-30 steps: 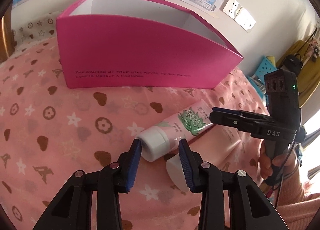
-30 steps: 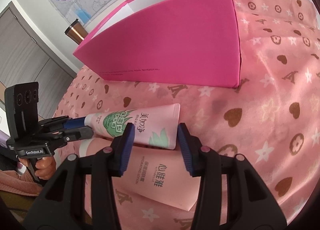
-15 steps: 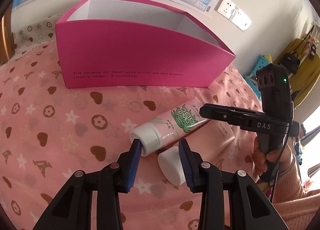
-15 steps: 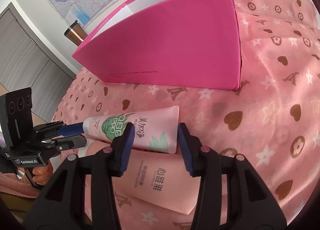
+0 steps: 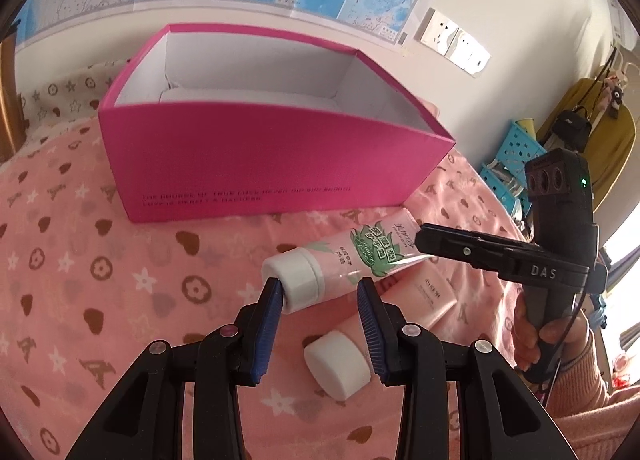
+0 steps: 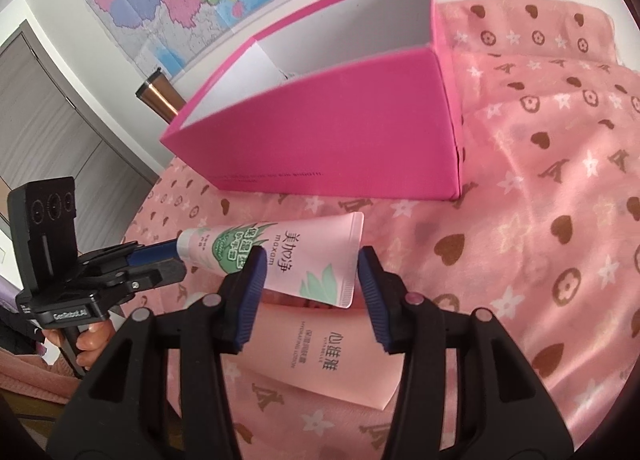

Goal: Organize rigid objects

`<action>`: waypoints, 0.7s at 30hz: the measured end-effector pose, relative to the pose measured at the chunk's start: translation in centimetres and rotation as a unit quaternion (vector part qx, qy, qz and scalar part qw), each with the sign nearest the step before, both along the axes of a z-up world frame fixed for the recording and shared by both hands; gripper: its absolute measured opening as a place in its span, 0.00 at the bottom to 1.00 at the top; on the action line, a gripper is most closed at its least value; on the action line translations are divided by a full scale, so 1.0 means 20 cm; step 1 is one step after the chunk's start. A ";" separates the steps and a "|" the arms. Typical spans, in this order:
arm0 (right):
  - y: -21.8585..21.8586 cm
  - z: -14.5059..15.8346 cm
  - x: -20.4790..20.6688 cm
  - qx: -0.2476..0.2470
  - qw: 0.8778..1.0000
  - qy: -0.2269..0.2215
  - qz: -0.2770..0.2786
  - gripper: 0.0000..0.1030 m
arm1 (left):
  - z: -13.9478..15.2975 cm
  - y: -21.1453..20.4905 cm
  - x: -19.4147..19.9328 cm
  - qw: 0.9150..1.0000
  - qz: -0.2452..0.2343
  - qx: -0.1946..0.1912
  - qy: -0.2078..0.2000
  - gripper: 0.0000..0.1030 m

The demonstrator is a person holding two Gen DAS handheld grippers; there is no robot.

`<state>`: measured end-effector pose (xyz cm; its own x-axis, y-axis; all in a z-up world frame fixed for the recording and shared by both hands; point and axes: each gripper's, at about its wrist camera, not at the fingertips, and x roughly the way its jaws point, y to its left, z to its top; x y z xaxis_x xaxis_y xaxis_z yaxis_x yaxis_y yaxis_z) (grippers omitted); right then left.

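Note:
A pink tube with green leaf print (image 5: 360,256) (image 6: 288,256) hangs between my two grippers, just above the cloth. My left gripper (image 5: 320,292) (image 6: 176,260) is shut on its white cap. My right gripper (image 6: 308,268) (image 5: 420,240) is shut on its flat crimped end. A second, plain pink tube (image 6: 320,360) (image 5: 428,296) lies on the cloth beneath, its white cap (image 5: 336,368) toward the left gripper. Behind both stands an open magenta box (image 5: 272,163) (image 6: 340,131) with a white inside; only part of its floor shows.
A pink cloth with hearts and stars (image 5: 100,268) covers the surface. A copper tumbler (image 6: 160,97) stands behind the box's left end. Wall sockets (image 5: 452,39) and blue baskets (image 5: 516,147) are at the right; a map hangs on the wall.
Both grippers keep hold of the leaf-print tube and have tipped with it, so the box's white inside now shows. The plain tube stays on the cloth and sits lower in the left view.

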<state>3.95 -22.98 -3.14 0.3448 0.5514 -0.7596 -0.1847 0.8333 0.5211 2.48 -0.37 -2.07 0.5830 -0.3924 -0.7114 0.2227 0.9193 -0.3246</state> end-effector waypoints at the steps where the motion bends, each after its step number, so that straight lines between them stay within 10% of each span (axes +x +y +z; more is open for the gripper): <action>1: 0.00 0.02 0.00 0.000 1.000 -0.003 -0.002 0.49 | 0.01 0.00 0.00 1.000 -0.001 0.003 -0.004 0.37; 21: 0.00 0.20 -0.03 -0.018 0.998 -0.050 -0.016 0.49 | 0.17 -0.03 0.05 0.998 -0.010 0.018 -0.058 0.37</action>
